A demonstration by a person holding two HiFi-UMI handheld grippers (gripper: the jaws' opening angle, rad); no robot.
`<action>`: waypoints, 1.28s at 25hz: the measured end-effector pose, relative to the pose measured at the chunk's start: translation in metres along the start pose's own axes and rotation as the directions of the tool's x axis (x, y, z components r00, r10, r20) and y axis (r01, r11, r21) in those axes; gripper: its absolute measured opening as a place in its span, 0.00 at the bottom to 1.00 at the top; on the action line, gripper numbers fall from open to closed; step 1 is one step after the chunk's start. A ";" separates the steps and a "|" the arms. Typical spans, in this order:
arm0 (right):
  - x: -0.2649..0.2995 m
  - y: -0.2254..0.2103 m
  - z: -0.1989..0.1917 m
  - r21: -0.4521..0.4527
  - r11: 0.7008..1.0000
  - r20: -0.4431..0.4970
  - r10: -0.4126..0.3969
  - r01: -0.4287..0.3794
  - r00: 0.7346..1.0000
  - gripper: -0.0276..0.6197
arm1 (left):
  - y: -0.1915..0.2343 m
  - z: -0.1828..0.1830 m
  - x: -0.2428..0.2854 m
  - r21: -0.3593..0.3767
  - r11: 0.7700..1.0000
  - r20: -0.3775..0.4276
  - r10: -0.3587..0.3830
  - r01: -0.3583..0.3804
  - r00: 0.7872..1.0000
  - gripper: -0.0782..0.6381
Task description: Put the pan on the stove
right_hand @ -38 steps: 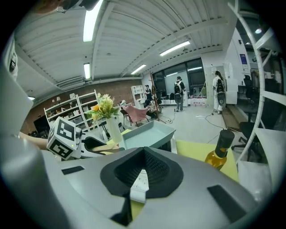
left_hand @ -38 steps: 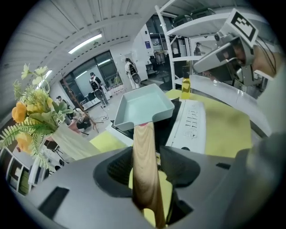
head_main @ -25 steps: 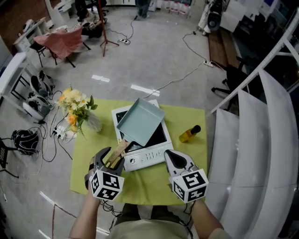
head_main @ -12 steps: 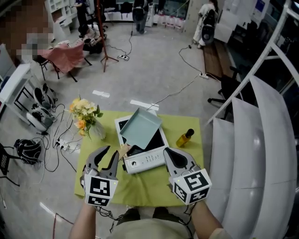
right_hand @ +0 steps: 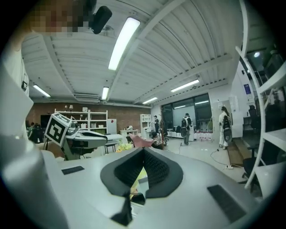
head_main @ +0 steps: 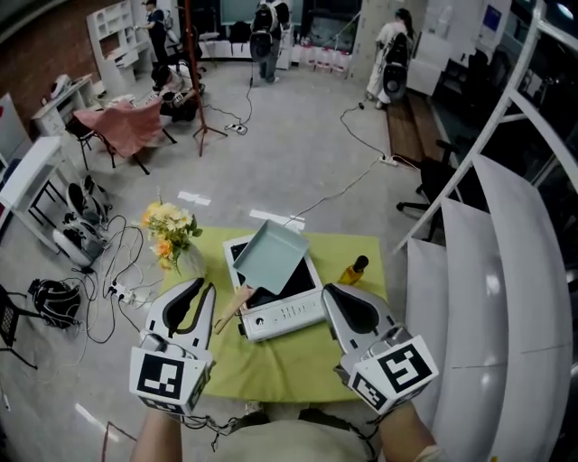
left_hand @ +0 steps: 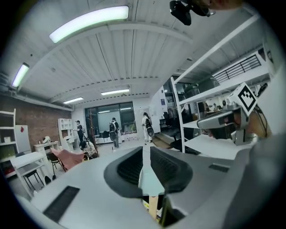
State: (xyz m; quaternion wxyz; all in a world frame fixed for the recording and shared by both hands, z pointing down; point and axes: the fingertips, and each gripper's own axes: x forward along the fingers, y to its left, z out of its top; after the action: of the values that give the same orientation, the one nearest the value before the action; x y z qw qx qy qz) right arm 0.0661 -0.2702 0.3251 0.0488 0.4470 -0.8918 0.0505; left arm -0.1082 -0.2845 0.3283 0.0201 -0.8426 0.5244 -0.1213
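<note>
Pan (head_main: 271, 256), pale blue and square, sits askew on the white stove (head_main: 287, 313), its wooden handle (head_main: 232, 308) reaching past the stove's front-left corner toward the left gripper (head_main: 200, 291). The stove stands on a table (head_main: 271, 365) draped in lime-green cloth, set on the grey concrete floor (head_main: 289, 149) of a large workshop, where cables (head_main: 348, 185) trail across the floor and people (head_main: 266, 27) stand at the far end. Yellow flowers (head_main: 169, 228) occupy the table's back-left corner, well clear of the stove, and a yellow bottle (head_main: 353, 269) lies just to its right. White curved panels (head_main: 506, 271) crowd the right side, and a pink cloth (head_main: 126, 126) hangs over a chair at the left. The left gripper hovers beside the handle, its jaws closing to a narrow gap with nothing gripped between them. The right gripper (head_main: 332, 293) hangs at the stove's front-right corner, jaws together and empty.
</note>
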 end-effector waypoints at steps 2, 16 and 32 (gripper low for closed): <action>-0.008 -0.002 0.009 -0.023 0.999 0.021 -0.027 0.027 0.999 0.05 | 0.004 0.013 -0.006 0.004 1.000 0.020 0.029 -0.029 0.999 0.17; -0.039 0.008 0.000 -0.072 0.996 0.014 -0.055 0.056 0.998 0.05 | -0.026 -0.007 -0.030 0.015 1.000 0.067 -0.021 0.020 0.997 0.12; -0.030 0.021 -0.045 -0.031 0.999 -0.097 0.014 -0.017 0.995 0.05 | -0.045 -0.042 -0.028 0.032 0.999 -0.008 -0.042 0.042 0.999 0.12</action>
State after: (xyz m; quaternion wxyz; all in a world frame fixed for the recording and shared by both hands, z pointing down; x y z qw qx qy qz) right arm 0.0685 -0.2280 0.3647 0.0988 0.4363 -0.8924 0.0581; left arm -0.0893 -0.2357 0.3709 0.0295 -0.8525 0.5046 -0.1331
